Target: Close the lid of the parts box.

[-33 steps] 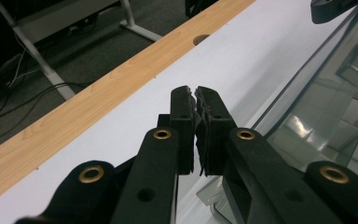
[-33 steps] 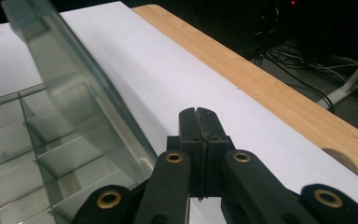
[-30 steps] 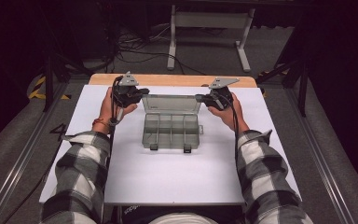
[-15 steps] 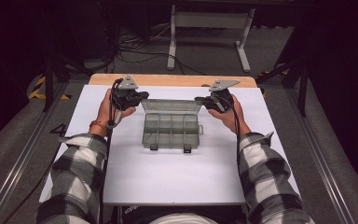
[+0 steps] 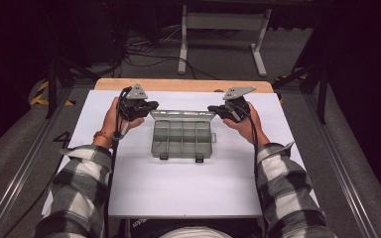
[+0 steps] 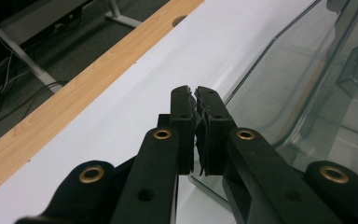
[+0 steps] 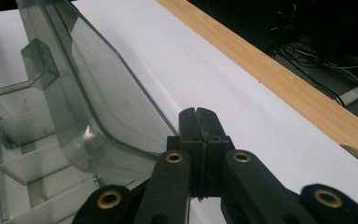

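A clear grey plastic compartment box [image 5: 182, 140] sits mid-table with its hinged lid [image 5: 182, 115] raised at the far side. My left gripper [image 5: 149, 105] is at the lid's left corner and my right gripper [image 5: 213, 108] at its right corner. In the left gripper view the jaws [image 6: 195, 91] are shut, with the lid [image 6: 307, 93] leaning just to their right. In the right gripper view the jaws [image 7: 196, 112] are pressed together, and the lid [image 7: 107, 93] stands tilted against their left side over the divided base [image 7: 23, 154]. I cannot tell whether either jaw pair pinches the lid's edge.
The box rests on a white table top [image 5: 178, 188] with a wooden strip [image 5: 178, 84] along the far edge. Beyond it are a white desk frame [image 5: 223, 22] and cables on a dark floor. Both checked sleeves enter from below.
Both grippers have moved inward and slightly toward me. The lid has tipped up from lying back to standing steeper.
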Demonstrator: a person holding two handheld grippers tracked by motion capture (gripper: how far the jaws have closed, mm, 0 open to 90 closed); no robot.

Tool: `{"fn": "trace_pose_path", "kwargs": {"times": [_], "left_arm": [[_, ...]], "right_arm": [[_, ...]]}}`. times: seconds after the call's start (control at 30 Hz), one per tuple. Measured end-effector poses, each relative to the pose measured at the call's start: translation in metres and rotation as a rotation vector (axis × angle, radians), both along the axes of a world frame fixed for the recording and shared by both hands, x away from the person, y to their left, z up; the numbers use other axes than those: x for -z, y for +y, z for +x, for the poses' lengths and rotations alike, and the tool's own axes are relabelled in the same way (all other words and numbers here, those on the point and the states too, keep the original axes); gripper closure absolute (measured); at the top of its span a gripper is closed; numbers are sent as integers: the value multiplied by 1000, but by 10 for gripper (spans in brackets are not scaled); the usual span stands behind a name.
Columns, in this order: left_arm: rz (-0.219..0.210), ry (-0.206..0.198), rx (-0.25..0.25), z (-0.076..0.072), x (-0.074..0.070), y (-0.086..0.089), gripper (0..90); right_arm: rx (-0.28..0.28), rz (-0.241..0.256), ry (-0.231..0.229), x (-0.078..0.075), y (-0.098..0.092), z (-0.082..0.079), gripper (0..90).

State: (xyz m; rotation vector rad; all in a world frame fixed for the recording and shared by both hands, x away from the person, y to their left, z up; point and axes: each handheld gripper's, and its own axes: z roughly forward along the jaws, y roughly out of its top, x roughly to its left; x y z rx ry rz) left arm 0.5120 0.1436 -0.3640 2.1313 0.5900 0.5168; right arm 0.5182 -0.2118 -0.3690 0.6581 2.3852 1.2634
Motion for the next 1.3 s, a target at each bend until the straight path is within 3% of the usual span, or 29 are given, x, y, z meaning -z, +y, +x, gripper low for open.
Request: {"fn": "trace_pose_path", "kwargs": {"times": [0.23,0.4,0.53,0.83,1.03,1.3], "left_arm": [[6,-4,16,-6,2,0,862],[7,-8,31,-10,1,0,859],[57,-17,55,-15,-4,-3,858],[81,-13,84,-22,-2,-7,857],[104,-9,103,-27,1,-8,857],[121,-13,126,-37,4,-9,857]], "right_arm": [[-14,-4,2,0,1,-5,900],[-19,-37,2,-1,3,-7,900],[-24,-41,-1,-3,3,-11,900],[-50,-58,2,-3,5,-18,900],[-56,-110,5,0,6,-21,900],[-79,-108,14,2,5,-30,900]]}}
